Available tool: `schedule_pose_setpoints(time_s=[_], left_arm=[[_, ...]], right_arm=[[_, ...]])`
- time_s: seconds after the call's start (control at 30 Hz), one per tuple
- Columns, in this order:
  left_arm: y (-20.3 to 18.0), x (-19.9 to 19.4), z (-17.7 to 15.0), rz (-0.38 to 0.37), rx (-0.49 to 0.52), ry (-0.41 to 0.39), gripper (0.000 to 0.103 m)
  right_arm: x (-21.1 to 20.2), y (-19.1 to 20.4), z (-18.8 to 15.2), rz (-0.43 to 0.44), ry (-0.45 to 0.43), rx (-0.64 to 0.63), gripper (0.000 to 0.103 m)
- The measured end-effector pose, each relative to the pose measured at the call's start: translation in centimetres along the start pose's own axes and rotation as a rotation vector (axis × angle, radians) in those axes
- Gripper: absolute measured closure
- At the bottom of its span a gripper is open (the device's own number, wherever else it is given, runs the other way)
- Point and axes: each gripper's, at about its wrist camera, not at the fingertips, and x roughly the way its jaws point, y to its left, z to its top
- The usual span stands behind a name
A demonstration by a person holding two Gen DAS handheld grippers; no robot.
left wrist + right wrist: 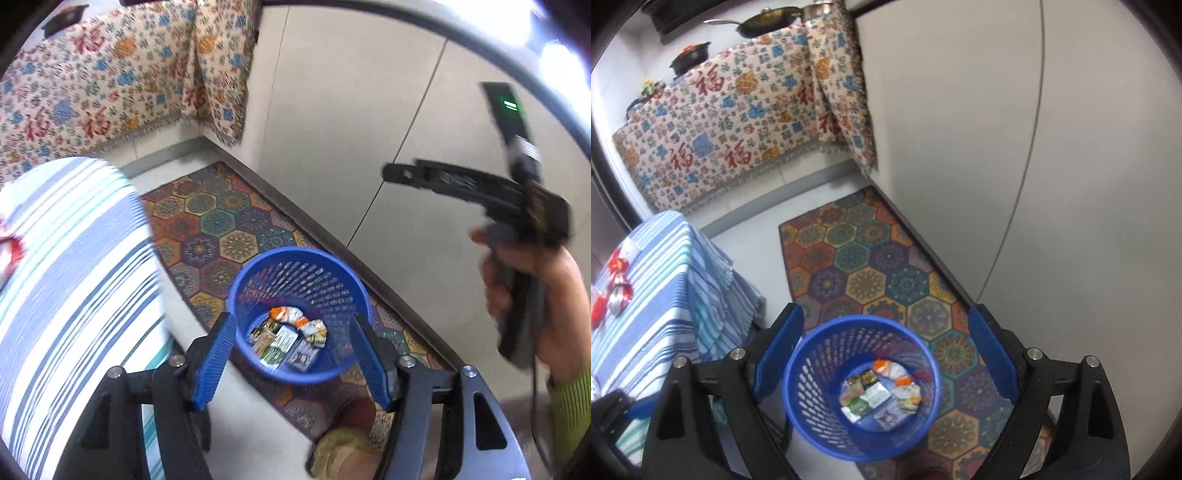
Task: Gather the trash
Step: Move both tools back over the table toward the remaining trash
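Grey floor and a pale wall frame both views, with a patterned cloth [738, 122] draped far ahead. Left of both claws stands the striped desk [661, 280], carrying red wrappers [618, 280] well to the left of the right claw. Ahead of the claws a hexagon-patterned rug [882, 266] runs along the wall. The blue bin [864, 391] sits on the rug's near edge, below and between the fingers of each claw, holding crumpled wrappers and small packets [882, 395] at its bottom. The left claw [295, 354] hangs above the bin, spread wide and gripping nothing, blue pads [216, 358] either side of the rim. The right claw [886, 354] is likewise wide apart and bare, directly over the bin. In the left wrist view, the right hand [532, 291] grips its tool's handle up to the right, blurred
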Motion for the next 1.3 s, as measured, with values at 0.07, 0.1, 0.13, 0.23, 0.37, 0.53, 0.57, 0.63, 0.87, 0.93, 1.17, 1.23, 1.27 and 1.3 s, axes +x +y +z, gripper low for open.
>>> schedule_pose_setpoints(time_s=[0.07, 0.1, 0.13, 0.23, 0.37, 0.53, 0.57, 0.63, 0.87, 0.93, 1.17, 1.23, 1.27, 1.3], left_arm=[[0.8, -2.8, -2.2, 0.015, -0.009, -0.012, 0.038], [1.4, -4.1, -3.3, 0.016, -0.018, -0.017, 0.038], [1.9, -5.2, -4.4, 0.015, -0.028, -0.02, 0.038], [3.6, -8.4, -7.4, 0.046, -0.042, -0.017, 0.038], [7.0, -12.5, -11.4, 0.13, -0.085, -0.031, 0.038], [12.0, -17.7, -15.1, 0.256, -0.159, -0.068, 0.038], [13.2, -18.7, -15.8, 0.288, -0.176, -0.077, 0.038], [15.0, -19.7, -17.0, 0.334, -0.207, -0.083, 0.038], [20.2, -19.5, -18.9, 0.364, -0.286, -0.02, 0.038], [20.1, -19.0, -18.6, 0.392, -0.27, -0.021, 0.037], [22.5, -16.8, -15.0, 0.404, -0.301, -0.012, 0.035], [24.2, -16.7, -14.5, 0.416, -0.36, -0.025, 0.034], [25.1, -16.9, -14.3, 0.429, -0.387, -0.032, 0.035], [26.0, -17.0, -14.2, 0.452, -0.41, -0.033, 0.035]], right_arm=[[-0.8, 1.7, -0.2, 0.012, -0.025, -0.031, 0.011], [-1.2, 2.6, -0.4, 0.021, -0.035, -0.047, 0.011], [-1.6, 3.7, -0.6, 0.035, -0.044, -0.066, 0.011], [-2.5, 7.9, -1.3, 0.109, -0.06, -0.126, 0.011], [-3.3, 15.5, -3.5, 0.253, -0.037, -0.249, 0.011], [-3.5, 25.6, -8.7, 0.416, 0.075, -0.46, 0.011], [-3.6, 27.2, -9.6, 0.435, 0.092, -0.503, 0.011], [-3.7, 29.6, -11.1, 0.45, 0.105, -0.583, 0.011], [-3.5, 33.5, -13.1, 0.454, 0.116, -0.668, 0.011], [-3.5, 33.9, -13.2, 0.45, 0.11, -0.665, 0.011], [-2.9, 33.1, -13.4, 0.426, 0.12, -0.657, 0.011], [-2.9, 32.8, -13.4, 0.422, 0.119, -0.661, 0.011], [-2.8, 32.6, -13.4, 0.419, 0.118, -0.666, 0.011], [-2.8, 32.6, -13.5, 0.418, 0.119, -0.671, 0.011]])
